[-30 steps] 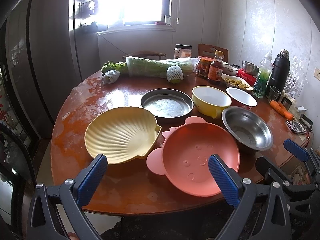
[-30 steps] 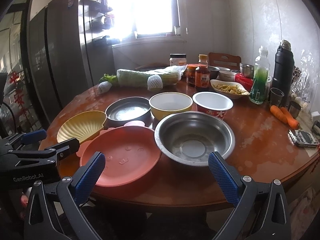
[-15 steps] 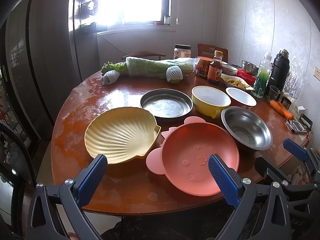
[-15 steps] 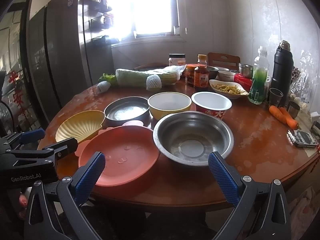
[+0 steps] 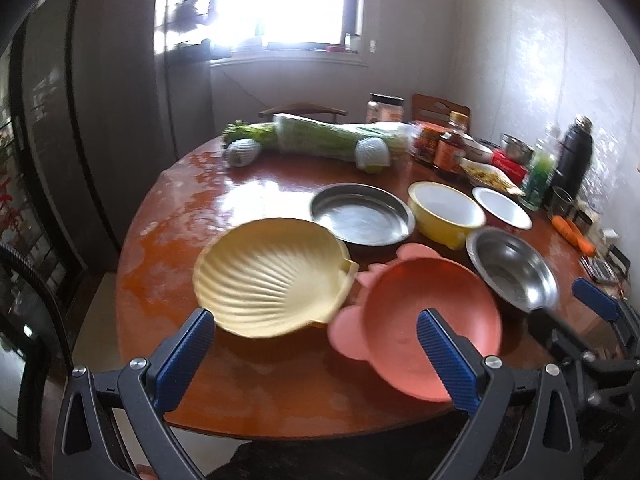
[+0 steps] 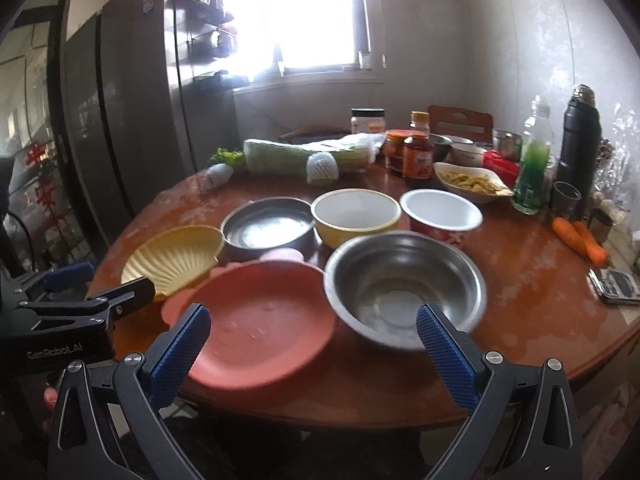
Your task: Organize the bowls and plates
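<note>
**Dishes spread on the table, both grippers empty**

The pink plate [image 5: 416, 320] sits at the near table [image 5: 256, 392] edge, between the yellow shell dish [image 5: 268, 276] and the steel bowl [image 6: 404, 284]. Your left gripper [image 5: 316, 344] and right gripper [image 6: 312, 340] both hang spread wide, gripping nothing.

L hand-held gripper [image 5: 316, 334] jaws spread wide, nothing btwn, R hand-held gripper [image 6: 314, 330] likewise, both level, side by side
</note>
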`<state>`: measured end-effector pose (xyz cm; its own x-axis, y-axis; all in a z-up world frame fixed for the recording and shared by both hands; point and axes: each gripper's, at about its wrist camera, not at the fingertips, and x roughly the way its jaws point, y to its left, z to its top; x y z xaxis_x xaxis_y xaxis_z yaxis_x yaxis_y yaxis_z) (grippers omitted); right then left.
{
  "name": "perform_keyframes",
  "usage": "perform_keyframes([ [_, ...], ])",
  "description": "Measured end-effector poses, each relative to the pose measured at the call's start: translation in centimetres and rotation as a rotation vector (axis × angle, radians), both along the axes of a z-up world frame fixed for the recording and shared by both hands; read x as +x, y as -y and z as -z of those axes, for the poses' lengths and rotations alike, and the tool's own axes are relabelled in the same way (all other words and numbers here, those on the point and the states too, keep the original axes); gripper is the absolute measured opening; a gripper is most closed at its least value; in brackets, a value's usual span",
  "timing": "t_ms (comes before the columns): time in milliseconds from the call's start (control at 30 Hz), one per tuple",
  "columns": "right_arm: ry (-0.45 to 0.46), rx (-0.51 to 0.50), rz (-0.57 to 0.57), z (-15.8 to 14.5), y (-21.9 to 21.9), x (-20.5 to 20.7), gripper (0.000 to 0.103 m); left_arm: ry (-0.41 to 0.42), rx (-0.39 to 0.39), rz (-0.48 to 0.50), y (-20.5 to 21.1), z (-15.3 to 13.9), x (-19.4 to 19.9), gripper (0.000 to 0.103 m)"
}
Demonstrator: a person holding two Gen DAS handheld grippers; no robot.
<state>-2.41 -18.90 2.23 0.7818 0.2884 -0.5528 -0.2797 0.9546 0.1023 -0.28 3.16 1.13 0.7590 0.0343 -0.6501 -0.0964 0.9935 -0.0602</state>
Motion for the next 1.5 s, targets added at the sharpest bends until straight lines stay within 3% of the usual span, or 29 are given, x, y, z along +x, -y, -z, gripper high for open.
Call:
perform_keyframes([
  [133,0.007,-0.016,-0.052,-0.9,-1.7,1.6,0.103,-0.020,-0.011,-0.064,-3.1,0.3,0.9,0.102],
  [367,-0.071,-0.042,-0.194,-0.9,-6.7,5.9,0.103,-0.073,-0.027,-0.128,-7.5,1.6,2.9,0.102],
  [533,-0.142,-0.060,-0.294,0.0,-11.0,8.7,0.103,-0.125,-0.056,-0.142,-9.8,2.8,4.3,0.102],
  [667,-0.170,-0.125,-0.302,1.0,-13.3,10.5,0.100,-0.156,-0.077,-0.125,-11.0,3.7,5.4,0.102],
  [767,-0.188,-0.150,-0.328,1.6,-14.5,11.3,0.093,-0.177,-0.095,-0.108,-11.4,4.3,6.1,0.102],
  [933,-0.254,-0.177,-0.365,3.0,-15.8,12.8,0.062,-0.211,-0.092,-0.093,-11.0,5.0,7.4,0.095],
  [1000,-0.272,-0.185,-0.365,3.5,-16.0,13.2,0.058,-0.217,-0.090,-0.076,-10.7,5.2,7.7,0.090],
  [1233,-0.298,-0.197,-0.380,4.0,-16.5,13.9,0.035,-0.260,-0.120,-0.042,-10.2,6.0,9.0,0.055],
  [1400,-0.298,-0.193,-0.393,4.1,-16.8,14.0,0.028,-0.262,-0.141,-0.029,-10.0,6.1,9.2,0.046],
  [1500,-0.294,-0.197,-0.400,3.8,-17.1,13.8,0.028,-0.262,-0.130,-0.039,-10.3,6.0,9.1,0.046],
])
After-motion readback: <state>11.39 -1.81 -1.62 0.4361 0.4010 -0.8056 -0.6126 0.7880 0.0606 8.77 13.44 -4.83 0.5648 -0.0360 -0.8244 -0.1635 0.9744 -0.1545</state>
